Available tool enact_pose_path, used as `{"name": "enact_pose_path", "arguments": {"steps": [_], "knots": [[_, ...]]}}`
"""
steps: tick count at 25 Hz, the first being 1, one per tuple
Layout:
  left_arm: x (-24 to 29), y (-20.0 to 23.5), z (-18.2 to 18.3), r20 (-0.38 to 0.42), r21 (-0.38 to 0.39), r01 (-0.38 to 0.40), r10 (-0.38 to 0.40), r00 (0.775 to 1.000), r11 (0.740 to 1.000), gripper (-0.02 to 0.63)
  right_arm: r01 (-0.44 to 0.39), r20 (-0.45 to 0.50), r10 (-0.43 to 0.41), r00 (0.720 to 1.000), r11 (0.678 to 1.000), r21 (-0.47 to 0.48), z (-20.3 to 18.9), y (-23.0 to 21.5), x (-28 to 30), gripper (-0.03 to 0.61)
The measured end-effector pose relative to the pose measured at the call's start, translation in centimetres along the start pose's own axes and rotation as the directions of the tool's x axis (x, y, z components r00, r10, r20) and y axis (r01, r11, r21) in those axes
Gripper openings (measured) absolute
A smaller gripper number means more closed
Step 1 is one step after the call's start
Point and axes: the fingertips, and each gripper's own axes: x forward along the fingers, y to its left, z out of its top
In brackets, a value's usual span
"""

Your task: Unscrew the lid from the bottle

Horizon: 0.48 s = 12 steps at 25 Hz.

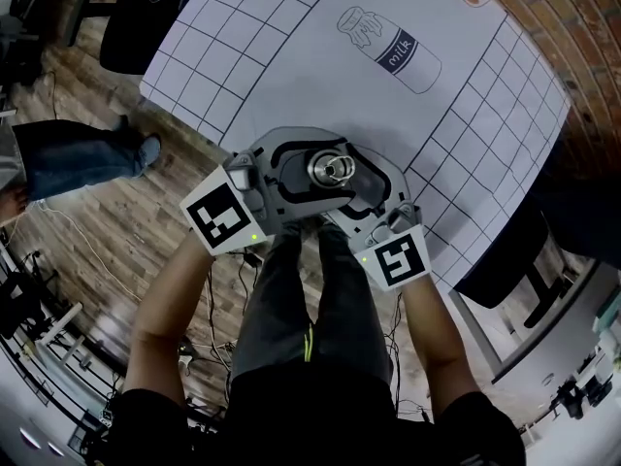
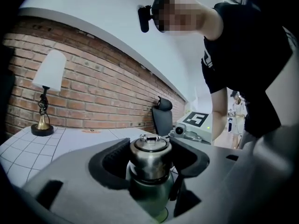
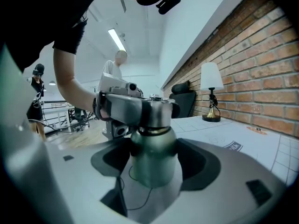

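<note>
- My left hand-held gripper (image 2: 150,164) is clenched on the lid (image 1: 333,169); its dark pads sit against both sides of the steel lid.
- My right hand-held gripper (image 3: 154,169) grasps the bottle (image 3: 153,153) lower down, on its grey-green body, one pad on each side.
- The two grippers face each other from opposite sides, and the bottle stands upright between them with the lid on top.
- In the head view the bottle is held up in front of the person's legs, at the near edge of the counter (image 1: 291,56); it does not stand on it.
- The counter carries a white sheet with a grid and a drawn milk bottle (image 1: 390,49).
- A lamp (image 2: 46,94) stands on the far side, near the brick wall (image 2: 103,92).
</note>
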Motion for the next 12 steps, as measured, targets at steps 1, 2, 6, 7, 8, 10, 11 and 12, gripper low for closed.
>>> {"name": "enact_pose_path", "arguments": {"steps": [1,2,6,7,8,10,11,12], "knots": [[0.0,0.1,-0.1,0.004,-0.007,-0.029,0.029,1.000,1.000,0.278,0.001,-0.001,-0.001,1.000,1.000,0.001,0.0,0.0,0.0,0.302],[-0.1,0.2,-0.1,0.008,-0.017,-0.061,0.062,0.998,0.998,0.278,0.003,-0.002,-0.003,1.000,1.000,0.001,0.0,0.0,0.0,0.302],[-0.4,0.8,-0.4,0.013,-0.043,-0.243,0.243,0.970,0.969,0.276,0.009,-0.005,-0.009,1.000,1.000,0.005,-0.1,0.0,0.0,0.302],[-0.5,0.9,-0.5,0.012,-0.039,-0.304,0.305,0.952,0.952,0.273,0.011,-0.007,-0.011,1.000,1.000,0.007,-0.1,0.0,0.0,0.302],[-0.6,1.1,-0.5,0.013,-0.029,-0.366,0.366,0.930,0.930,0.273,0.013,-0.009,-0.013,1.000,1.000,0.010,-0.2,0.0,0.0,0.302],[-0.8,1.3,-0.4,0.027,-0.002,-0.459,0.459,0.888,0.889,0.272,0.019,-0.011,-0.019,1.000,1.000,0.015,-0.2,0.0,0.0,0.302],[-0.8,1.4,-0.4,0.035,0.003,-0.481,0.480,0.876,0.877,0.270,0.022,-0.010,-0.022,1.000,1.000,0.017,-0.2,0.0,0.1,0.302],[-0.8,1.5,-0.3,0.040,0.001,-0.490,0.489,0.871,0.872,0.270,0.024,-0.010,-0.023,1.000,1.000,0.020,-0.2,0.0,0.1,0.302]]}}
